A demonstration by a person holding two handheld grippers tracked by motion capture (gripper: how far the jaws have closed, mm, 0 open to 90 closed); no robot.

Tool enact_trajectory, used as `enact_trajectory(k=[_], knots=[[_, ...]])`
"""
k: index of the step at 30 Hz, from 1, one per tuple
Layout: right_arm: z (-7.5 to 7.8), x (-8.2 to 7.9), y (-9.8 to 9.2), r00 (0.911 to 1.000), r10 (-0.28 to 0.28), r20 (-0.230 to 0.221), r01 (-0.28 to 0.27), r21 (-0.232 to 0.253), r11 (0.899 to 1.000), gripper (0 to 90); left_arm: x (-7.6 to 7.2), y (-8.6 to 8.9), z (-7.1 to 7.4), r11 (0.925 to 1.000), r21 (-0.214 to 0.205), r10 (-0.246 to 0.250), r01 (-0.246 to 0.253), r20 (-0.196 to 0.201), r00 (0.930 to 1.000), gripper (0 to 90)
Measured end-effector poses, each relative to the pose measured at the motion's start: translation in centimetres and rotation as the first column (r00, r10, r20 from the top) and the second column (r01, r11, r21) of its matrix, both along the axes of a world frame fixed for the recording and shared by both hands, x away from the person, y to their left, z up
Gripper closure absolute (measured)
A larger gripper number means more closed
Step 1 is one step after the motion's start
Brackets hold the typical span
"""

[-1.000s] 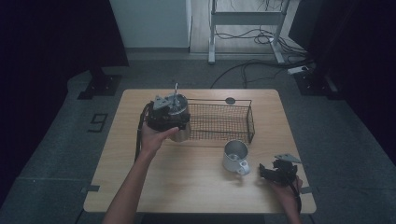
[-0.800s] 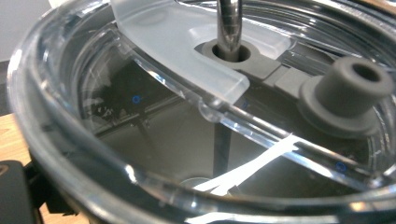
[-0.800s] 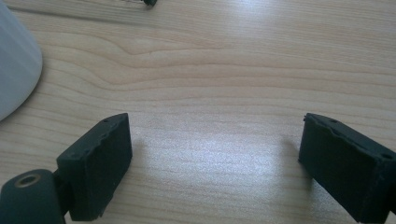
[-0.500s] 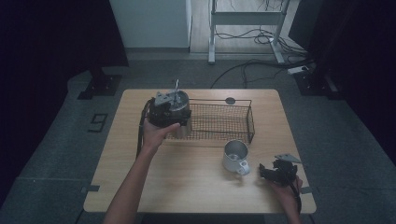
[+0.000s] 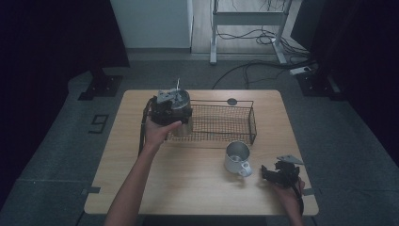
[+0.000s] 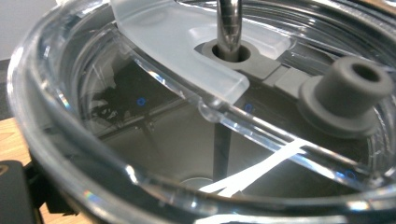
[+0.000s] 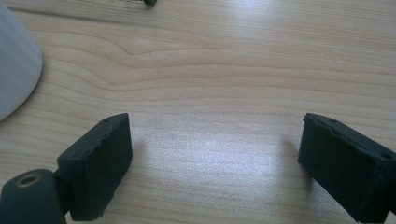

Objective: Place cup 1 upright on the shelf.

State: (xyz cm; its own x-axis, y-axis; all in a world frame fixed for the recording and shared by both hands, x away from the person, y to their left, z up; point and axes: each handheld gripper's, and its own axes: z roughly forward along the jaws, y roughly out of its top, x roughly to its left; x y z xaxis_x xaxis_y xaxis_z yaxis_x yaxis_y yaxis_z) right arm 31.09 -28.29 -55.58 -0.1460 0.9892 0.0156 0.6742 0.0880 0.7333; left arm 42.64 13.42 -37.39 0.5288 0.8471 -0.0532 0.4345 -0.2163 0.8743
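A light wooden desk (image 5: 188, 188) stands on a grey carpeted floor (image 5: 56, 160) in a dim room. Behind it rises a pale wall panel (image 5: 150, 23), with dark curtains (image 5: 56, 37) to the left and more darkness to the right. A white metal frame (image 5: 247, 19) stands at the back, with black cables (image 5: 244, 70) trailing across the floor beneath it. A black floor stand base (image 5: 101, 87) sits near the desk's far left corner. Soft light falls on the wood grain.
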Motion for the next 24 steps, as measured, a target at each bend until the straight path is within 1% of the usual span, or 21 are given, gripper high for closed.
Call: enact_trajectory(k=[7,8,11,15,18,21,24], knots=[[0.0,0.0,0.0,1.0000,0.000,0.000,0.000,0.000,1.000,9.5,0.5,-0.2,0.3,1.0000,0.006,0.001,-0.001,-0.003,1.0000,3.9],[0.0,0.0,0.0,1.0000,0.000,0.000,0.000,0.000,1.000,9.5,0.6,-0.2,0.3,1.0000,0.001,0.005,-0.005,0.002,1.0000,3.9],[0.0,0.0,0.0,1.0000,0.000,0.001,0.000,0.000,1.000,9.5,0.9,-0.3,0.3,1.0000,0.000,0.005,-0.005,-0.003,1.0000,3.9],[0.0,0.0,0.0,1.0000,0.000,0.000,0.000,0.000,1.000,9.5,1.2,-0.4,0.3,0.9999,0.008,0.007,-0.007,-0.008,0.9999,3.9],[0.0,0.0,0.0,1.0000,0.000,0.000,0.000,0.000,1.000,9.5,1.7,-0.4,0.2,0.9998,0.016,0.013,-0.013,-0.016,0.9998,3.9],[0.0,0.0,0.0,1.0000,0.000,-0.001,0.000,0.000,1.000,9.5,2.0,-0.6,0.2,0.9996,0.024,0.018,-0.017,-0.015,0.9997,3.9],[0.0,0.0,0.0,1.0000,0.000,0.000,0.000,0.000,1.000,9.5,2.1,-0.6,0.2,0.9996,0.022,0.017,-0.016,-0.013,0.9998,3.9]])
